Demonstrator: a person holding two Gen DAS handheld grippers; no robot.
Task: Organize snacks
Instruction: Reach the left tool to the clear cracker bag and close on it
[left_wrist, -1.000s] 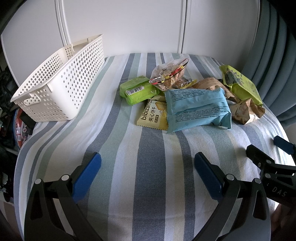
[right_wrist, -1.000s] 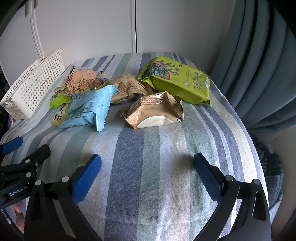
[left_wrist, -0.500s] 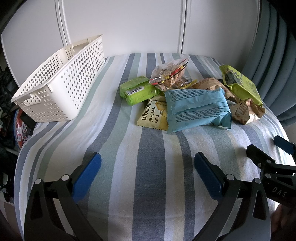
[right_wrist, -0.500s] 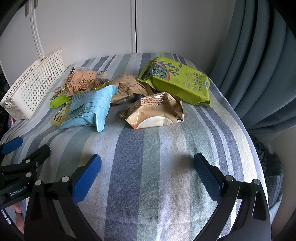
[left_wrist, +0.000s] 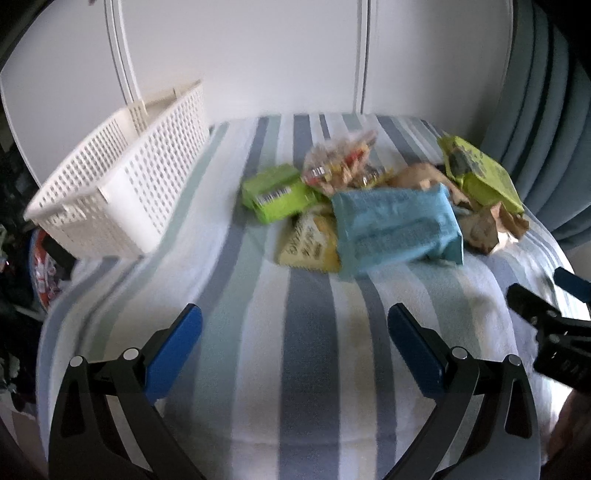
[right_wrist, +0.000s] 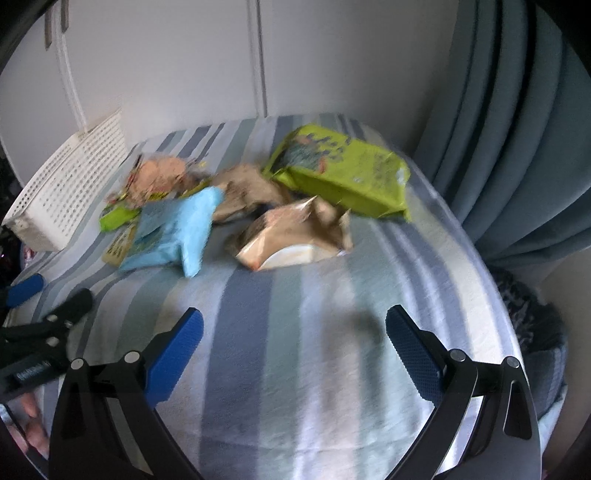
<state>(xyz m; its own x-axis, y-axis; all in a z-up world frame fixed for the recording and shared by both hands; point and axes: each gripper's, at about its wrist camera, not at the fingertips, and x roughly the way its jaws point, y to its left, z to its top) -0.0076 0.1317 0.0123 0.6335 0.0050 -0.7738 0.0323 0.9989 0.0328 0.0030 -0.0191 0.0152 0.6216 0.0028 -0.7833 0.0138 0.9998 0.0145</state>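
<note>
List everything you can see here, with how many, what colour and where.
Basket: 1, white, perforated, left side of the table.
Light blue snack bag: 1, middle of the pile, lying over the yellow packet.
Yellow snack packet: 1, partly under the blue bag.
Small green pack: 1, left edge of the pile.
Clear cracker bag: 1, back of the pile.
Large green bag: 1, back right.
Tan snack bags: 2, between blue and large green bags.
Striped tablecloth: 1, blue, green, white.
Curtain: blue-grey, right.
Cabinet doors: white, behind.
Left gripper: open, empty.
Right gripper: open, empty.
</note>
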